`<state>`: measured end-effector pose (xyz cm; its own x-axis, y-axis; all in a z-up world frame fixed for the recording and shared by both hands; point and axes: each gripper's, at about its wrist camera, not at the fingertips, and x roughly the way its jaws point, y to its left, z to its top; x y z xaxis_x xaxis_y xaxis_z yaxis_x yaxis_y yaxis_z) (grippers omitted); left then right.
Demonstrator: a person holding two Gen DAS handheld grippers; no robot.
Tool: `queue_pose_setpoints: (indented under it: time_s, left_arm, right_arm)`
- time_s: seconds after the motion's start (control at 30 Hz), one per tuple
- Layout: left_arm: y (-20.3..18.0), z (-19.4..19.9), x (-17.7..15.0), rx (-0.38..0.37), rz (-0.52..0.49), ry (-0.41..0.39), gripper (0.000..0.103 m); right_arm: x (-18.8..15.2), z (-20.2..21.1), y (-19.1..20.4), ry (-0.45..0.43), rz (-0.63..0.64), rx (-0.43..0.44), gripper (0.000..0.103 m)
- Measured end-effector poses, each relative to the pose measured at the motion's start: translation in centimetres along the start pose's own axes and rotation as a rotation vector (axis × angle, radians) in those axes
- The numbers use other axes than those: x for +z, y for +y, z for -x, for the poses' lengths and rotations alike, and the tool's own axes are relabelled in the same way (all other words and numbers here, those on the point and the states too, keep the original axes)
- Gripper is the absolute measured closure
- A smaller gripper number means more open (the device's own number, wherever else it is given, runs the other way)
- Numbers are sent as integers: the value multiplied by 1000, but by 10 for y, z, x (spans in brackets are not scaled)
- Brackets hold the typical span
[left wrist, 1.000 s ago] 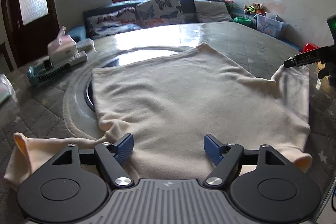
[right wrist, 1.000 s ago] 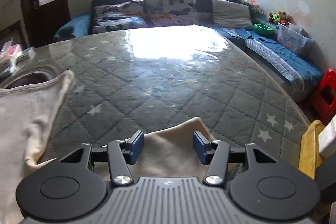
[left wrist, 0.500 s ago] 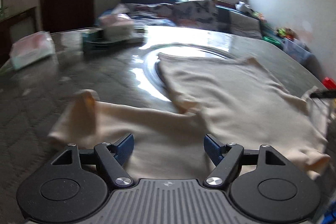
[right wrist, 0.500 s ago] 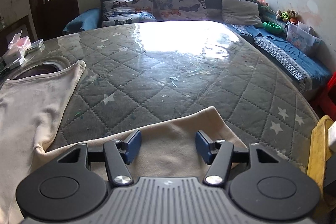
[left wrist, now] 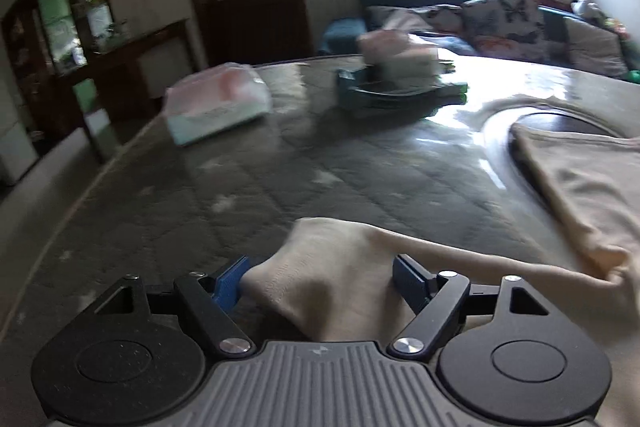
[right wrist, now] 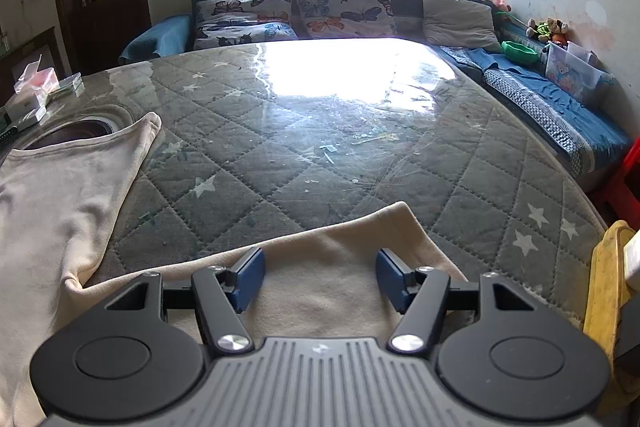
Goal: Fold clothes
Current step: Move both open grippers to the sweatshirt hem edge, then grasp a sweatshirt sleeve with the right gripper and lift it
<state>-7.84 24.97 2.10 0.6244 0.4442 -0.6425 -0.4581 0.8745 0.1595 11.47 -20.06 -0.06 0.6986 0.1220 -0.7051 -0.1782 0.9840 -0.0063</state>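
A cream long-sleeved top point(left wrist: 580, 183) lies spread on the quilted grey table cover point(left wrist: 320, 183). In the left wrist view its left sleeve end point(left wrist: 320, 275) lies between the open jaws of my left gripper point(left wrist: 320, 281), bunched up. In the right wrist view the other sleeve point(right wrist: 332, 267) lies flat under my open right gripper point(right wrist: 320, 277), and the top's body point(right wrist: 60, 187) stretches off to the left. Neither gripper is closed on cloth.
A tissue pack point(left wrist: 218, 107) and a dark tray with boxes point(left wrist: 396, 83) stand at the table's far left. A round glass turntable point(left wrist: 560, 123) lies under the top. A sofa with butterfly cushions point(right wrist: 344, 3) is behind. A yellow chair back point(right wrist: 608, 287) is at the right edge.
My left gripper has swung left from the top's hem to the left sleeve end. My right gripper has edged forward over the right sleeve. Both stayed open.
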Motion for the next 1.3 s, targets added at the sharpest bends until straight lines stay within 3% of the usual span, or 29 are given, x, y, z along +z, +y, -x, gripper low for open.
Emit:
queue_pose_setpoints:
  time_s: [0.17,0.37,0.53,0.67,0.83,1.3]
  left_arm:
    - [-2,4,5,57,-8,1,22]
    - [-18,22,-3,-16,-59,-48,22]
    - [-19,12,-8,28,-105,-25,18]
    - [-12,13,1,58,-57,-7,20]
    - [-23,27,15,-78,23,-26,20]
    - [-129,70,14,-393,-153,-73,12]
  right_arm:
    - [0,0,0,0,-2,-3,36]
    - [-1,0,0,0,0,-3,34]
    - [-2,0,0,-1,-3,-1,31]
    - [-2,0,-1,-3,-6,1,30]
    - [-5,3,-4,-9,-27,-6,25]
    - [-17,16,-41,-26,-155,-104,32]
